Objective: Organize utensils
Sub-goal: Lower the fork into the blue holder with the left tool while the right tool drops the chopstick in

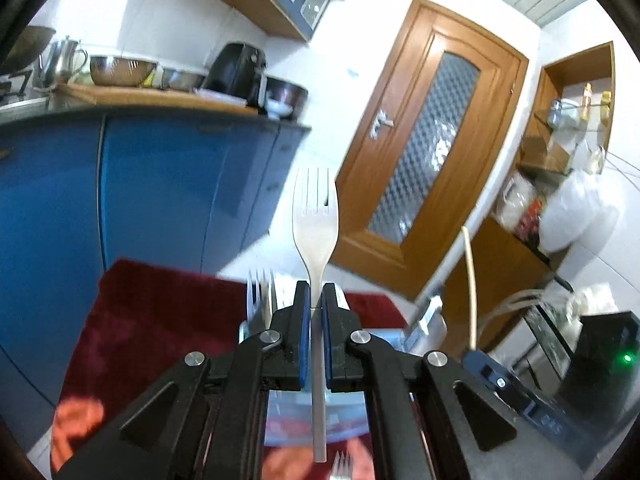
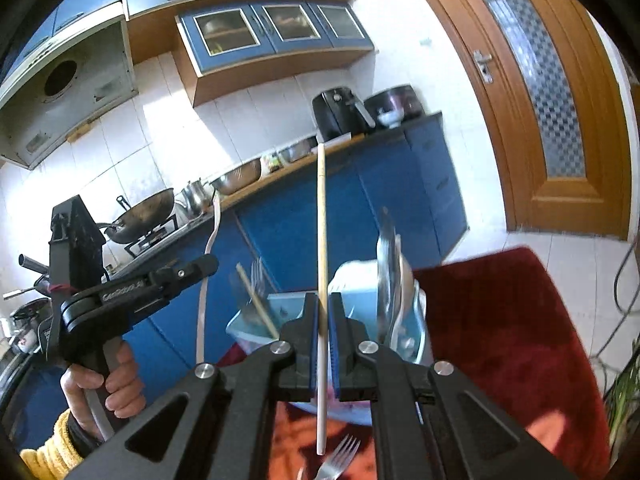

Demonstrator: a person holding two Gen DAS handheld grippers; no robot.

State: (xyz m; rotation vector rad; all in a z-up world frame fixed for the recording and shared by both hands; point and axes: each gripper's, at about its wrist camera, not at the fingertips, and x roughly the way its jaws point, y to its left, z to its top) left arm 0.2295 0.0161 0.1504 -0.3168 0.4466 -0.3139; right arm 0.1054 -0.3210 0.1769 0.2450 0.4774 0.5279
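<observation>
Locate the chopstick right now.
Right wrist view, centre: the chopstick is clamped upright in the right claw, its tip rising past the blue cabinets, with the light blue utensil holder just behind.

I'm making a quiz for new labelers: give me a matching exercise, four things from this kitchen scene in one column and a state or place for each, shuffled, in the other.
Things:
1. fork
2. chopstick
3. wok
4. air fryer

States or places:
A. on the stove
B. clamped in the right gripper
C. on the counter near the door
D. clamped in the left gripper

Pairs: 1-D, 2-B, 3-A, 4-C
</observation>
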